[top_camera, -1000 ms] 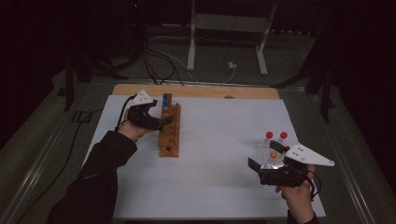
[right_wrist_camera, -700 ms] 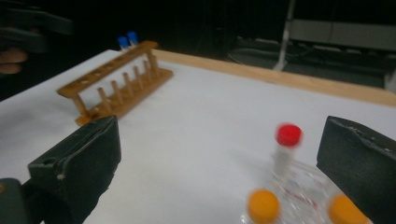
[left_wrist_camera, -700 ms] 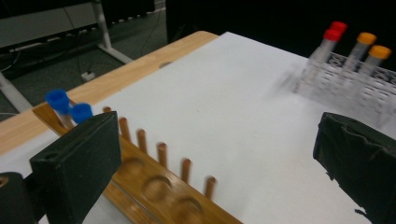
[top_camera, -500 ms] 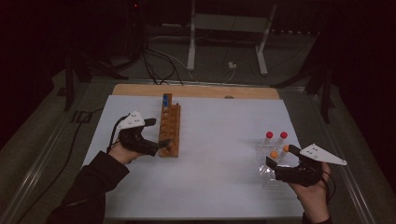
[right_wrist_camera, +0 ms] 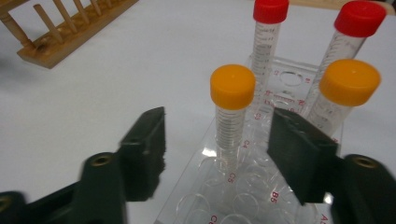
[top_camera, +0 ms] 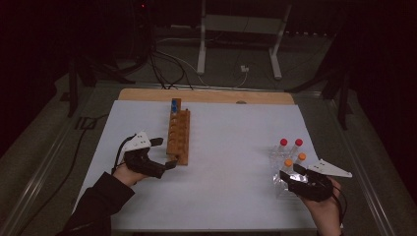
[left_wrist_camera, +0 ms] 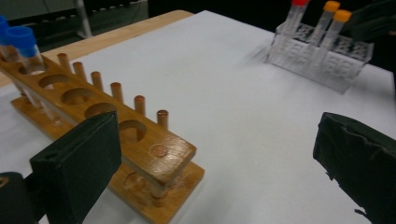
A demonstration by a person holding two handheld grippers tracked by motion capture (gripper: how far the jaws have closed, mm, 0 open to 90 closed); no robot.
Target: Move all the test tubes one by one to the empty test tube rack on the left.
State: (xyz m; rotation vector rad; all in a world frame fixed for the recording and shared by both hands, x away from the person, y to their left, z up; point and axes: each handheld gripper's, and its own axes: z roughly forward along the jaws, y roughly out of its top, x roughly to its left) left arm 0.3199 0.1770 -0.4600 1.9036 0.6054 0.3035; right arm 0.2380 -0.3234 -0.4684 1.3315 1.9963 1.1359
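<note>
A wooden tube rack stands left of centre, with blue-capped tubes at its far end. My left gripper is open at the rack's near end, which lies between the wide jaws of that gripper. A clear plastic rack at the right holds two red-capped tubes and two orange-capped tubes. My right gripper straddles the nearer orange-capped tube. Its jaws have just been closing, and a gap still shows on both sides of the tube.
White paper covers the wooden table. The clear rack sits near the paper's right front corner. Cables and a metal stand lie on the dark floor beyond the table.
My left gripper has come back along the wooden rack to its near end. The right gripper has sunk over the clear rack and its jaws have narrowed around an orange-capped tube.
</note>
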